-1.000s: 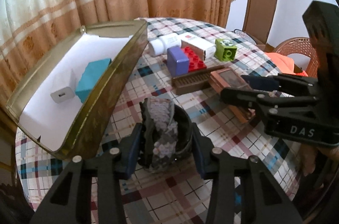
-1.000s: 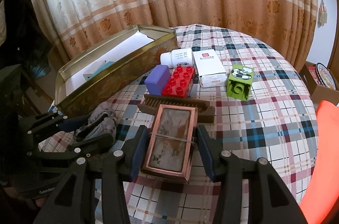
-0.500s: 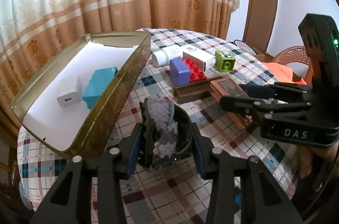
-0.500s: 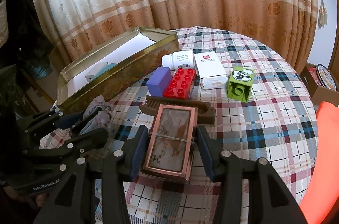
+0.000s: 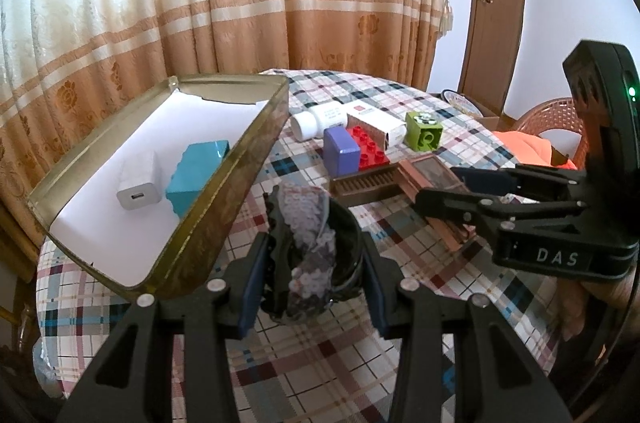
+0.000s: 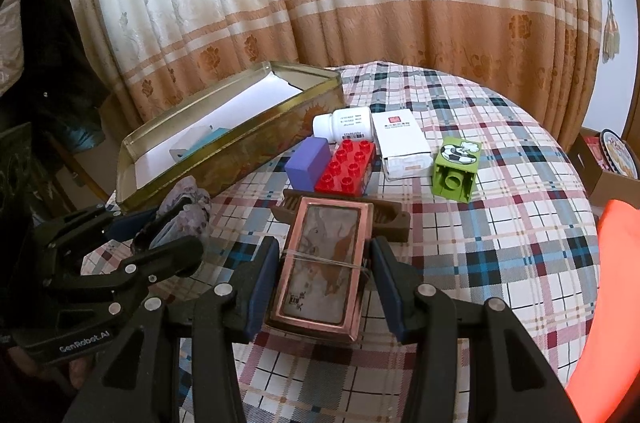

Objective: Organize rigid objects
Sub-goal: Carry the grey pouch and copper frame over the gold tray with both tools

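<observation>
Left gripper (image 5: 310, 263) still clamped on the sequined hair clip (image 5: 308, 227), now carried higher above the plaid tabletop (image 5: 320, 363) than a second ago, just beside the gold tin (image 5: 256, 151). Inside the tin, unchanged: white charger (image 5: 138, 189) and teal block (image 5: 196, 175). Right gripper (image 6: 324, 273) still closed on the copper-framed box (image 6: 320, 255), lifted a little, its far end over the brown comb (image 6: 394, 219).
</observation>
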### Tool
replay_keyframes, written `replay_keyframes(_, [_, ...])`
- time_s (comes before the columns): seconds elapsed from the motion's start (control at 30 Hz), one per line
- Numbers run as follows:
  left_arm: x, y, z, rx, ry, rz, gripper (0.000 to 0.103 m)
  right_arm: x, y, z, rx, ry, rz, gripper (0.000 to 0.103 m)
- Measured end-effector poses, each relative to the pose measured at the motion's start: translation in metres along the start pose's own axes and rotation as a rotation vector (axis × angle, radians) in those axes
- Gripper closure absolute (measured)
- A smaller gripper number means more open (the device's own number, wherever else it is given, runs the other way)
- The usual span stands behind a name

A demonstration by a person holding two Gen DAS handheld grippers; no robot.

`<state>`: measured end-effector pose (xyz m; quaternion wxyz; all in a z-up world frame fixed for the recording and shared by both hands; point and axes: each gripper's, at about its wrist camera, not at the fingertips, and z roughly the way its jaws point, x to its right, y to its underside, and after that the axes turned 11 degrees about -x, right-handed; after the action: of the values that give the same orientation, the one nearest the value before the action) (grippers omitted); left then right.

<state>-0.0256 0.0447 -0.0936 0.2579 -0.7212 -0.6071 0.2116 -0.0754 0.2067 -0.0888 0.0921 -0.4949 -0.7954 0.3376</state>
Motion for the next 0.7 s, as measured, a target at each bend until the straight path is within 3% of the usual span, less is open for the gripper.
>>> replay_keyframes(0.7, [-0.002, 0.004, -0.012, 0.084, -0.003, -0.022, 0.060, -0.001, 0.001, -0.006, 0.037, -0.003, -0.011, 0.053])
